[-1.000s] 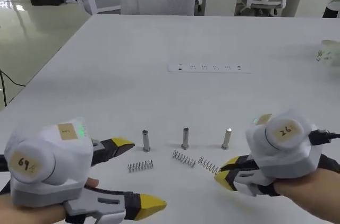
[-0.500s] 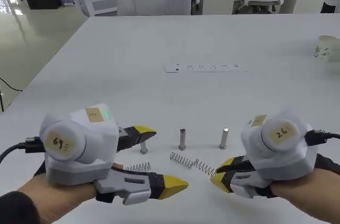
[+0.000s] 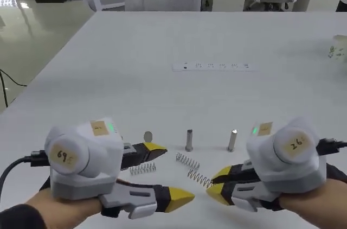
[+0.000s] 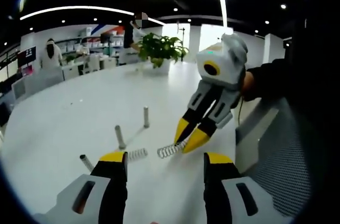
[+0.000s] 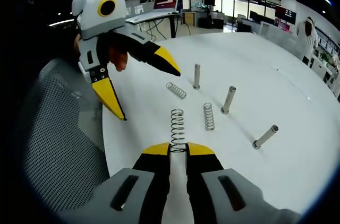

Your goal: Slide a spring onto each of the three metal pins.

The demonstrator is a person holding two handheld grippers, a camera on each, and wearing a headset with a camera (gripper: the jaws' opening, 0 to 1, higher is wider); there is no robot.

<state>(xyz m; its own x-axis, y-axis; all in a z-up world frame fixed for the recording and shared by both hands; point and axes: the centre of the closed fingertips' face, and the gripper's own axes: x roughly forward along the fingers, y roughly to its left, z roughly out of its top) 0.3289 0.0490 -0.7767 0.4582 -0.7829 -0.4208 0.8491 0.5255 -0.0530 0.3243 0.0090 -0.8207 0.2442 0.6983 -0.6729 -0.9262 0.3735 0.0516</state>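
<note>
The right gripper, marked "26" on its round cap, has its fingers clenched on the near end of the held spring. This spring's long axis carries straight on from the fingertips, and its free end points toward the left gripper. In the head view it lies on a slant, free end up and to the left, just in front of the middle pin. Whether it touches the tabletop I cannot tell.

The left gripper bears "69". Its fingers are spread wide and grasp nothing.

The three metal pins stand upright in a row across the tabletop, long axes vertical. The left pin is partly hidden behind the left gripper, and the right pin stands beyond the right gripper. All three are bare.

Two more springs lie flat in front of the row. The left spring lies roughly parallel to the row, close to the left gripper's fingers. The middle spring lies slanted near the middle pin's base.

Each gripper also carries a small tan sticker whose writing is too small to read. A white power strip lies farther back, parallel to the row.
</note>
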